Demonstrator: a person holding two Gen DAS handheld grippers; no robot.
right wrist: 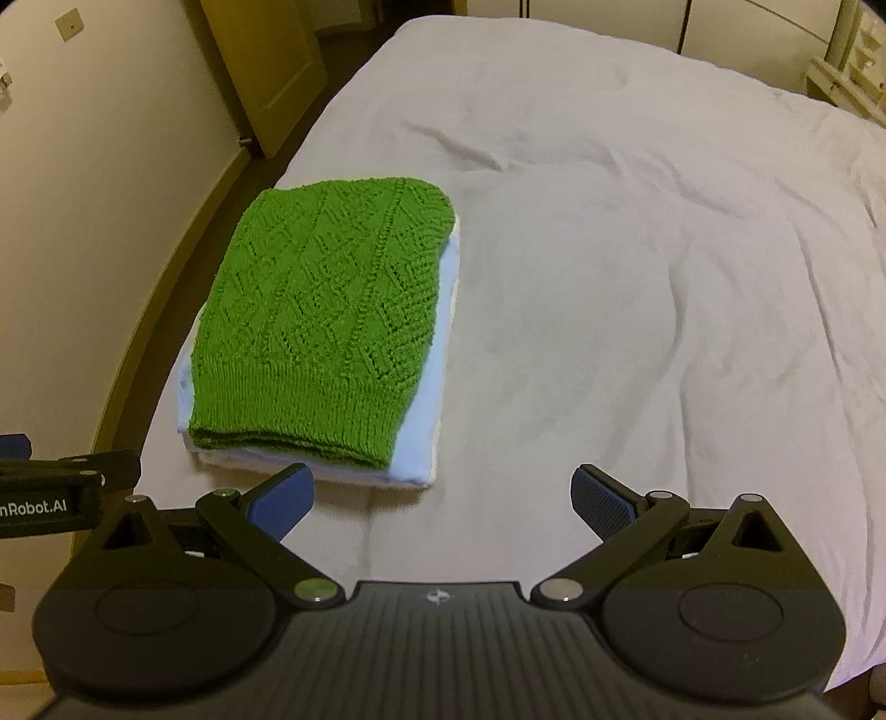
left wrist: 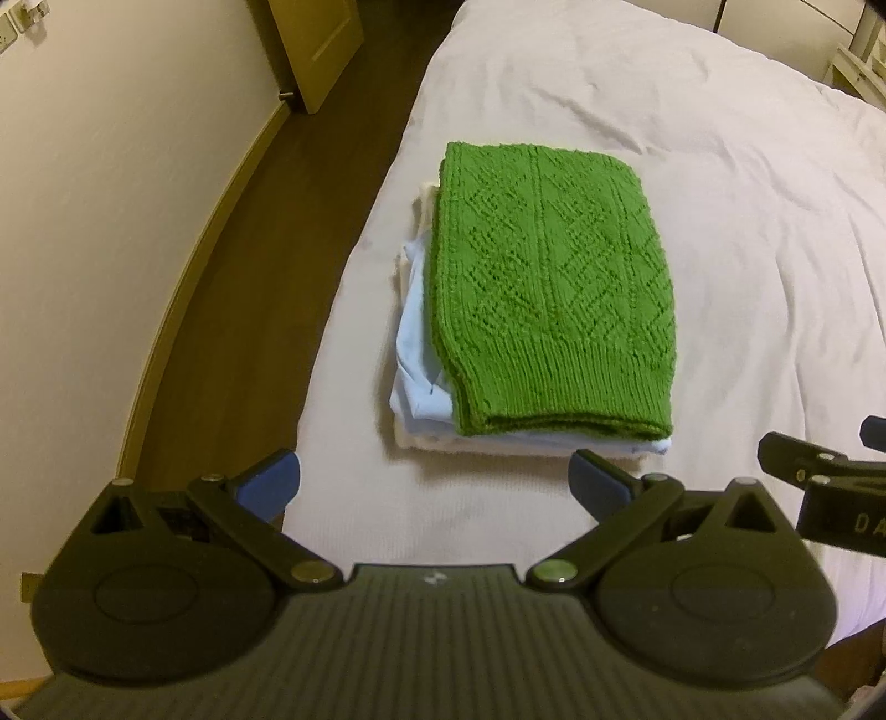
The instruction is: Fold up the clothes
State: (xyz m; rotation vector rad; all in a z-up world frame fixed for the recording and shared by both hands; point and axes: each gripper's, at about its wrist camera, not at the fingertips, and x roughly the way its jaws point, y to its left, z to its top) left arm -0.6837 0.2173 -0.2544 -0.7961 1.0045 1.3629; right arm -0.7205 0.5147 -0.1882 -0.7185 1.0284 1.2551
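A folded green knitted sweater (left wrist: 548,288) lies on top of a folded light blue garment (left wrist: 415,354) and a white one, stacked on the white bed (left wrist: 692,166). The stack also shows in the right wrist view, with the sweater (right wrist: 326,321) over the blue garment (right wrist: 421,421). My left gripper (left wrist: 434,487) is open and empty, just short of the stack's near edge. My right gripper (right wrist: 443,498) is open and empty, near the stack's near right corner. Each gripper's side shows in the other's view, the right one (left wrist: 819,482) and the left one (right wrist: 61,487).
The bed's left edge runs beside a dark wooden floor strip (left wrist: 266,277) and a cream wall (left wrist: 111,194). A wooden door (left wrist: 315,50) stands at the far left. White furniture (right wrist: 841,72) stands at the far right. Wrinkled sheet (right wrist: 664,277) spreads right of the stack.
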